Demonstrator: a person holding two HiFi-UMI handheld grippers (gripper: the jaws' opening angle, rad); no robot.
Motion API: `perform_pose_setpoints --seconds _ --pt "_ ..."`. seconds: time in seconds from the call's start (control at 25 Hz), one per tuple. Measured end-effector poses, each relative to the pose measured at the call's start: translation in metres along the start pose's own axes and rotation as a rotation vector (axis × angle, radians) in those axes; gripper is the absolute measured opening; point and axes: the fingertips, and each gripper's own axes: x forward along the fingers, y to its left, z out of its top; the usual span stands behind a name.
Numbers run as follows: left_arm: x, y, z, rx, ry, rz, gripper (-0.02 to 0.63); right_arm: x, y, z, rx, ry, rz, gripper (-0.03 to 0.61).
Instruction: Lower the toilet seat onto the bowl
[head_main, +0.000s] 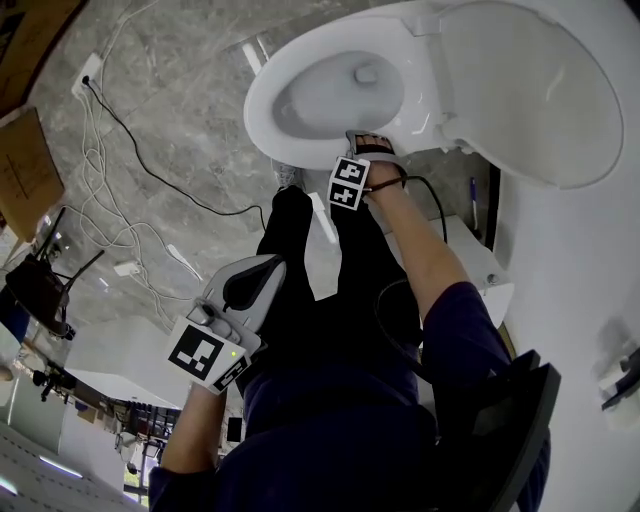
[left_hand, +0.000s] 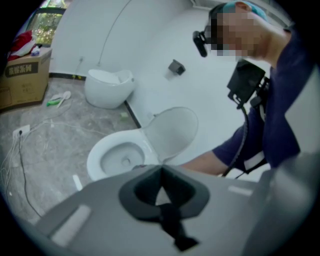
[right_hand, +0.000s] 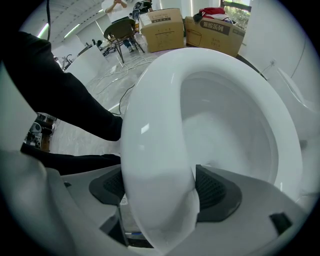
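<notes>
A white toilet fills the top of the head view, its seat ring (head_main: 268, 100) lying low over the bowl (head_main: 335, 95) and the lid (head_main: 530, 90) standing up behind. My right gripper (head_main: 372, 142) is at the ring's near edge. In the right gripper view the seat (right_hand: 155, 150) runs between the dark pads (right_hand: 215, 190), and the right gripper (right_hand: 157, 187) is shut on it. My left gripper (head_main: 258, 280) hangs back by the person's legs, away from the toilet. Its jaws meet at the tip, so the left gripper (left_hand: 161, 172) is shut on nothing. Toilet lid (left_hand: 172, 132) shows beyond.
White cables (head_main: 120, 200) and a black cord trail over the grey marble floor left of the bowl. A second white fixture (left_hand: 107, 87) and a cardboard box (left_hand: 22, 77) stand further off. More boxes (right_hand: 162, 27) and a chair (right_hand: 120, 32) are behind. A white cabinet (head_main: 470, 260) is beside the toilet.
</notes>
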Motion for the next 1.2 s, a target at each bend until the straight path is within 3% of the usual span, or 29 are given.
perform_pose_setpoints --seconds 0.2,0.44,0.76,0.88,0.92,0.96,1.0,1.2 --pt "-0.004 -0.002 0.001 0.024 0.005 -0.007 0.005 -0.006 -0.004 0.003 0.033 -0.022 -0.003 0.364" --pt "-0.009 -0.027 0.02 0.107 0.003 -0.058 0.005 -0.055 0.011 0.02 0.179 -0.177 0.087 0.364" --pt "-0.034 -0.091 0.073 0.285 -0.046 -0.177 0.004 -0.207 0.001 0.011 0.657 -0.46 -0.021 0.36" --pt "-0.046 -0.115 0.093 0.341 -0.087 -0.207 0.005 -0.28 -0.01 0.008 0.785 -0.612 -0.084 0.351" --pt "-0.048 -0.123 0.099 0.359 -0.102 -0.216 0.003 -0.307 -0.013 0.006 0.834 -0.681 -0.099 0.307" --pt "-0.05 -0.131 0.105 0.376 -0.118 -0.222 0.005 -0.335 -0.017 0.004 0.885 -0.757 -0.109 0.207" --pt "-0.053 -0.138 0.111 0.393 -0.133 -0.228 0.004 -0.364 -0.02 0.002 0.937 -0.839 -0.112 0.154" --pt "-0.093 -0.181 0.155 0.502 -0.237 -0.273 0.004 -0.528 -0.025 0.001 1.102 -1.215 -0.14 0.093"
